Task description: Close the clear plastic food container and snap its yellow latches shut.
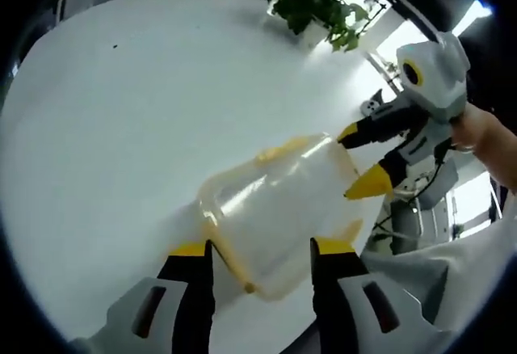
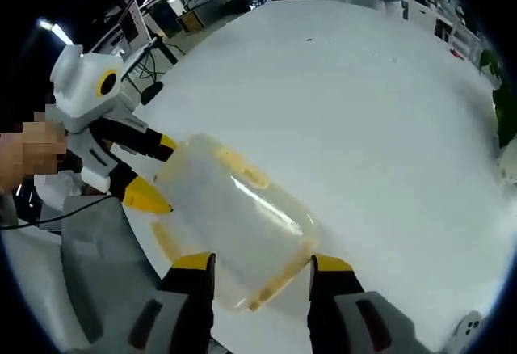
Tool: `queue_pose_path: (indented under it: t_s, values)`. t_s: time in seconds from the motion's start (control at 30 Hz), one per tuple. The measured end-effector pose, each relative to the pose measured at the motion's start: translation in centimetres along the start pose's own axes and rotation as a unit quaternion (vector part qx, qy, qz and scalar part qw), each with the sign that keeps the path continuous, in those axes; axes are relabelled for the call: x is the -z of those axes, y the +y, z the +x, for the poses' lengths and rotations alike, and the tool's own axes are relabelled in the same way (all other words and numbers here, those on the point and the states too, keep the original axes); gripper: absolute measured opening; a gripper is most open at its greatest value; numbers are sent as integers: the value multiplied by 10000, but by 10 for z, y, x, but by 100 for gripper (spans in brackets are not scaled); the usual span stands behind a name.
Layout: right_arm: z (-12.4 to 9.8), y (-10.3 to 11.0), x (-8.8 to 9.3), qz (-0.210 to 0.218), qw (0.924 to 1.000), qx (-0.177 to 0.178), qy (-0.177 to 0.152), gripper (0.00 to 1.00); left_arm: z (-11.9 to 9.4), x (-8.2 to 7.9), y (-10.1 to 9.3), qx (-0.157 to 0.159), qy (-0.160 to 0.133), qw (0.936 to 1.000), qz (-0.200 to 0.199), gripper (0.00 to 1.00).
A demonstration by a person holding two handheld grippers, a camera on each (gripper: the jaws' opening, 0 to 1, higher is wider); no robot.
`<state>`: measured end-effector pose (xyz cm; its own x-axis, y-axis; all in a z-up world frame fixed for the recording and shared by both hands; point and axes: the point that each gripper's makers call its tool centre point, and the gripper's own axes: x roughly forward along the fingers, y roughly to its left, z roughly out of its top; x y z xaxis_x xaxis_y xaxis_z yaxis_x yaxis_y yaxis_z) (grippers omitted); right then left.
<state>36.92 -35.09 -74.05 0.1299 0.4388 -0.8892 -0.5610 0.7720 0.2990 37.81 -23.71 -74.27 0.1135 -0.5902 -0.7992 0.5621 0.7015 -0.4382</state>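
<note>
container sits on the white table between both grippers, lid seemingly down. left gripper and right gripper each straddle an end, jaws wide, not clamping. next, i judge: press a yellow latch shut.

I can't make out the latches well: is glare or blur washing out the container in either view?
Left gripper view: the container is motion-blurred with a bright streak, and the white table is washed out. Right gripper view: container slightly sharper, glare streak on top, yellow latches soft-edged.

Clear container, yellow latches; white table; green plant
</note>
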Motion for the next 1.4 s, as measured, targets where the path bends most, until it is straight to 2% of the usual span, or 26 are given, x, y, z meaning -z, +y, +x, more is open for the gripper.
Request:
queue_pose_path:
  t_s: [0.17, 0.3, 0.4, 0.5, 0.53, 0.6, 0.7, 0.73, 0.8, 0.83, 0.87, 0.97, 1.0, 1.07, 1.2, 1.23, 1.4]
  values:
    - [-3, 1, 2, -266, 9996, 7, 63, 41, -5, -2, -1, 39, -27, 10000, -3, 49]
    - [-9, -2, -1, -582, 9982, 157, 25, 40, -8, -3, 3, -8, -36, 10000, 86, 50]
    - [-14, -1, -3, -1154, 9929, 262, 97, 39, -12, -5, 7, -99, -95, 9997, 194, 52]
    - [-18, -1, -9, -1691, 9847, 421, 18, 38, -15, -6, 6, -120, -143, 9991, 368, 52]
    - [-19, 0, -11, -1840, 9821, 401, -34, 37, -17, -9, 5, -149, -193, 9979, 597, 51]
    - [-21, 3, -10, -1893, 9812, 380, 7, 34, -19, -12, 2, -124, -238, 9954, 921, 48]
    - [-22, 3, -11, -1996, 9794, 320, -6, 33, -23, -18, -6, 9, -374, 9948, 948, 46]
    - [-22, 3, -12, -2035, 9786, 318, -28, 33, -24, -19, -5, -49, -383, 9943, 990, 47]
    - [-23, 5, -13, -2109, 9770, 293, -75, 33, -27, -27, -9, -4, -585, 9890, 1355, 42]
    - [-24, 7, -17, -2251, 9738, 271, -159, 33, -28, -29, -9, -29, -616, 9876, 1445, 40]
    - [-25, 8, -19, -2379, 9707, 262, -230, 34, -31, -31, -6, -145, -625, 9865, 1508, 39]
    - [-26, 14, -20, -2648, 9638, 186, -245, 31, -33, -35, -12, -21, -755, 9846, 1576, 38]
    - [-26, 16, -21, -2735, 9613, 146, -289, 30, -34, -40, -11, -49, -842, 9799, 1806, 35]
    - [-27, 16, -22, -2734, 9614, 161, -285, 27, -36, -41, -15, 8, -872, 9783, 1882, 34]
    - [-27, 19, -29, -2882, 9564, 116, -466, 22, -37, -46, -24, 115, -1006, 9702, 2203, 27]
    - [-28, 19, -32, -2947, 9541, 115, -521, 21, -38, -49, -26, 70, -1076, 9621, 2506, 24]
    - [-29, 24, -37, -3020, 9512, 15, -635, 18, -35, -47, -31, 138, -1072, 9572, 2686, 17]
